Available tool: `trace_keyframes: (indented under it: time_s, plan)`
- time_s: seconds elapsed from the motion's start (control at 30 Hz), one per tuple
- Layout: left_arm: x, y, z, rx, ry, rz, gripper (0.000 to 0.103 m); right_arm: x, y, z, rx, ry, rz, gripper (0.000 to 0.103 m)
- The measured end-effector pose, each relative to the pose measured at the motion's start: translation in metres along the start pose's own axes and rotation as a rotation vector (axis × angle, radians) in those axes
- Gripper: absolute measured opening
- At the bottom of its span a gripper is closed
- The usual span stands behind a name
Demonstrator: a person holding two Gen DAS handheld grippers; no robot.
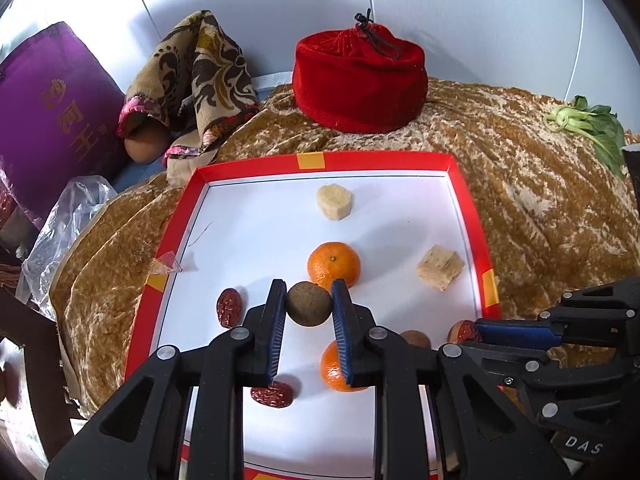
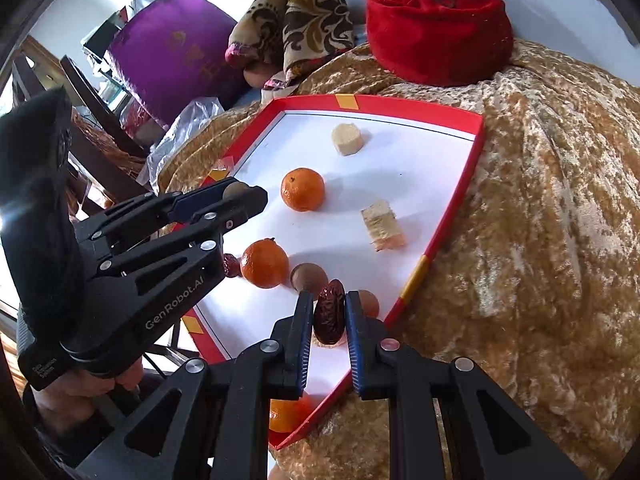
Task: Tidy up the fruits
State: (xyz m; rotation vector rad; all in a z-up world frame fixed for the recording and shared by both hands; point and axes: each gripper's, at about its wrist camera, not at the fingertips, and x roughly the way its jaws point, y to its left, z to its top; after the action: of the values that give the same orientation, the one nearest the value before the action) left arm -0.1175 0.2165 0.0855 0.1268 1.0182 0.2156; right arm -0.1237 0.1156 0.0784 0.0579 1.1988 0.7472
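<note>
The left gripper (image 1: 309,304) is clamped on a round brown fruit (image 1: 310,304), held over the red-rimmed tray (image 1: 468,196) just in front of an orange (image 1: 334,266). The right gripper (image 2: 329,316) is clamped on a red date (image 2: 329,317) at the tray's near right edge. Another orange (image 2: 265,264), two more dates (image 1: 229,307) and two pale cut pieces (image 1: 335,201) lie on the tray's white floor.

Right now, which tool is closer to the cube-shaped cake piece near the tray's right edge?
Right. The right tool, gripping a red date, sits just below the cube cake piece. The left tool, holding a brown round fruit, is farther left.
</note>
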Motion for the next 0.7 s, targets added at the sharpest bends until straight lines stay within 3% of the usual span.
trace_keyframes:
  time_s: [0.17,0.2,0.3,0.4,0.5,0.63,0.7]
  plan:
    - [-0.002,0.003,0.003,-0.033,-0.015,0.042,0.022,0.003,0.008,0.000,-0.023,-0.014,-0.013,0.020]
    - [-0.006,0.004,0.005,-0.043,-0.033,0.049,0.027,0.003,0.010,0.001,-0.029,-0.019,-0.012,0.021]
    - [-0.024,0.007,0.010,-0.077,-0.121,0.102,0.059,-0.012,0.013,0.002,-0.050,-0.067,-0.020,0.031]
    - [-0.049,0.005,0.008,-0.088,-0.224,0.176,0.067,-0.037,0.016,0.000,-0.073,-0.157,-0.051,0.033]
    - [-0.074,-0.002,-0.001,-0.099,-0.296,0.249,0.087,-0.064,0.024,-0.007,-0.108,-0.249,-0.087,0.039]
    - [-0.116,-0.009,-0.023,-0.160,-0.395,0.228,0.087,-0.094,0.038,-0.025,-0.173,-0.351,-0.153,0.049]
    - [-0.134,-0.010,-0.034,-0.192,-0.430,0.228,0.093,-0.110,0.042,-0.036,-0.190,-0.400,-0.184,0.053]
